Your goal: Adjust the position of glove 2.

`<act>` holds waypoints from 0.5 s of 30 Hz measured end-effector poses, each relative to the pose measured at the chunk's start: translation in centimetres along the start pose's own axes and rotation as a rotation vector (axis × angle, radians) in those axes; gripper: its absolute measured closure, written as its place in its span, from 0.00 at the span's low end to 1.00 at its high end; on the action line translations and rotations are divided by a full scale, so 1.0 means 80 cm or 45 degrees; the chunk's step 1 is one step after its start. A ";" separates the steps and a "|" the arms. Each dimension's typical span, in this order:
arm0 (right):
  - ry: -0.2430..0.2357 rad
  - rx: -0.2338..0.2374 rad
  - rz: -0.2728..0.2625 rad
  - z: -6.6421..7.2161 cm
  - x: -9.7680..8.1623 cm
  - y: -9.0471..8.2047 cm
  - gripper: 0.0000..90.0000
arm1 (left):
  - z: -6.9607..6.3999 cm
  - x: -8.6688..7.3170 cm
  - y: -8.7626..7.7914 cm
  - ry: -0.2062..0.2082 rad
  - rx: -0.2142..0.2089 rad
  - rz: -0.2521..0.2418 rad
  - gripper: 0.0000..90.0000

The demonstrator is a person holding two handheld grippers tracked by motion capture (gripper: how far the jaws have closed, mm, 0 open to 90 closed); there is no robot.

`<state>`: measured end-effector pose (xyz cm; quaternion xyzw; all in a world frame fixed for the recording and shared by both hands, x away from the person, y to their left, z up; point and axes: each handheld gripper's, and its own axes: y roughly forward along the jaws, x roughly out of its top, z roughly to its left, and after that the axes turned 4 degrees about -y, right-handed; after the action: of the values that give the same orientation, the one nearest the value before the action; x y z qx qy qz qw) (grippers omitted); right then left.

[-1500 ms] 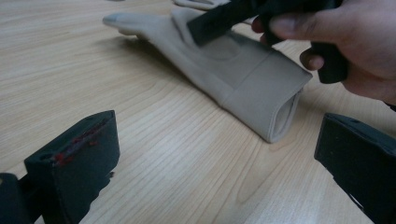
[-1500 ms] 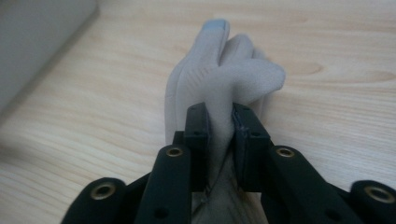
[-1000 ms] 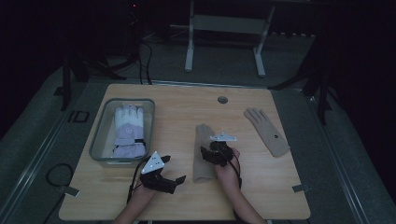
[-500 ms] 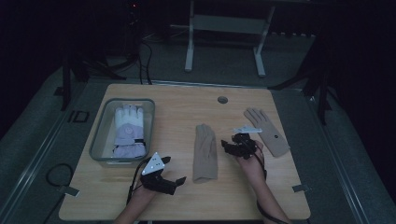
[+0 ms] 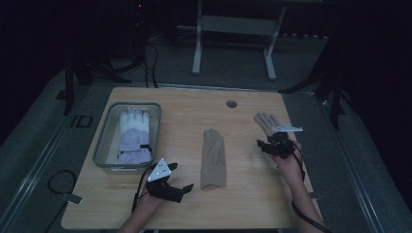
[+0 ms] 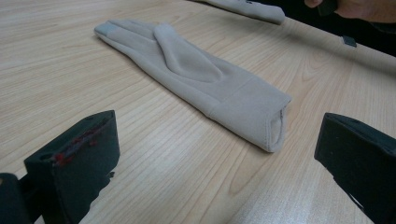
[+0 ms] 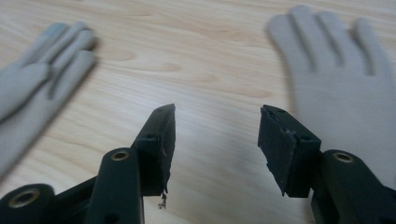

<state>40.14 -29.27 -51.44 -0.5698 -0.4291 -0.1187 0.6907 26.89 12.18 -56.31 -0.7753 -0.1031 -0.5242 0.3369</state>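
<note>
Beige glove [image 5: 214, 159] flat on the table [image 5: 194, 104], long axis running away from the person, fingers pointing to the far edge, open cuff toward the near edge. Fingers pressed together, thumb folded over the palm, as seen in the left gripper view [image 6: 196, 79]. Lying between the two tongs: just past the tips of the left gripper [image 5: 187, 187], cuff end nearest to them; well to the left of the right gripper [image 5: 265, 144].

Second beige glove [image 5: 268, 124] flat too, fingers spread and pointing to the far edge and a little leftward, wrist end hidden under the right gripper in the high view. In the right gripper view [image 7: 341, 84] just ahead of the right-hand jaw, partly behind it, untouched as far as can be told; first glove [image 7: 32, 88] blurred off to the left of the jaws.

Right gripper [image 7: 215, 135] released, jaws apart with bare wood between them, nothing grasped; jaws just been opening a little.

Left gripper [image 6: 215, 154] released as well, jaws wide apart, low over the wood, the glove's cuff beyond the gap and not between the pads.

Farther out, left of the left gripper and beyond it: clear tray [image 5: 104, 141] holding a white glove [image 5: 132, 136], fingers likewise toward the far edge.
</note>
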 end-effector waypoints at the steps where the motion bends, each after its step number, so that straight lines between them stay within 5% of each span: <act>1: 0.000 -0.009 -0.004 -0.008 -0.001 -0.001 0.52 | 0.000 0.000 0.000 0.003 -0.002 -0.001 0.00; 15: -0.024 -0.084 0.018 -0.088 0.015 0.002 0.60 | 0.000 -0.001 -0.002 0.001 -0.011 -0.025 0.00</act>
<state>44.16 -35.11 -50.54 -0.5964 -0.4273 -0.1227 0.6683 26.77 12.30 -56.35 -0.7753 -0.1084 -0.5284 0.3286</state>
